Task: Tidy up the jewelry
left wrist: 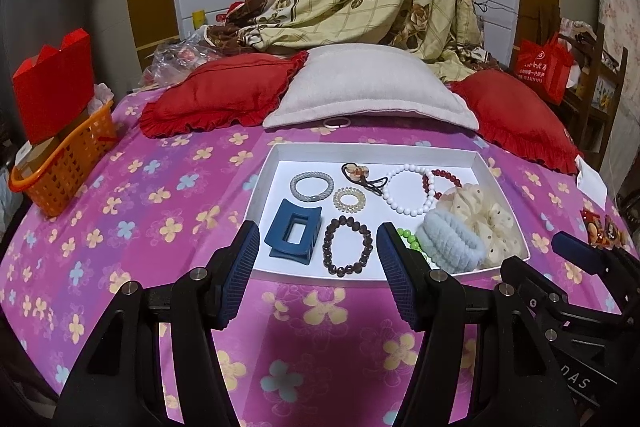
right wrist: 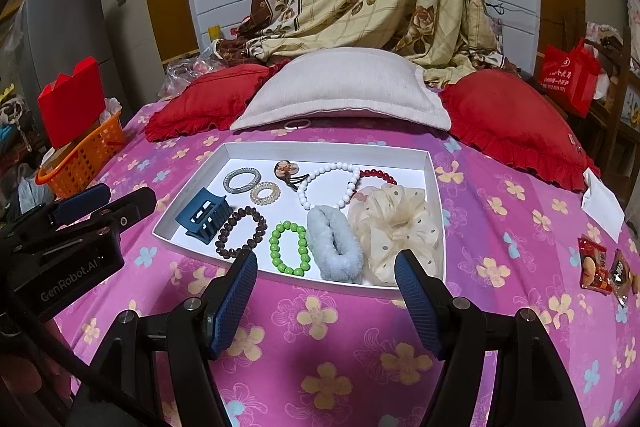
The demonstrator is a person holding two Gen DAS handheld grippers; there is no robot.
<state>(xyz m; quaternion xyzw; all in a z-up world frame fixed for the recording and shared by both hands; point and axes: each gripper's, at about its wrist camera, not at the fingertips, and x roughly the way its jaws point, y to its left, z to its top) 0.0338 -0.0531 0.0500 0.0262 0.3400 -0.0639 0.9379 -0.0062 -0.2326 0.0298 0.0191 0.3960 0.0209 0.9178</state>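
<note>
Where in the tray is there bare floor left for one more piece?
In the white tray, bare floor runs along the far wall behind the grey hair tie, and at the near-left corner beside the blue claw clip. The right side is packed by the cream scrunchie.

From the foot of the bed [left wrist: 168, 195], the sheet between both tools and the white tray [right wrist: 297, 146] lies bare, so either tool could slide straight forward to the tray's low near wall. The left tool [left wrist: 316, 247] and right tool [right wrist: 325, 269] both hang with fingers spread wide, short of that wall. Inside, pieces crowd the right half: the cream scrunchie [right wrist: 396, 227] touches the blue fuzzy band [right wrist: 336, 247], with the green bead bracelet [right wrist: 290, 247] just beside. Behind the tray, a grey pillow [right wrist: 344, 87] and red cushions [left wrist: 220, 95] block the far side. An orange basket [left wrist: 68, 163] stands at the left edge.
</note>
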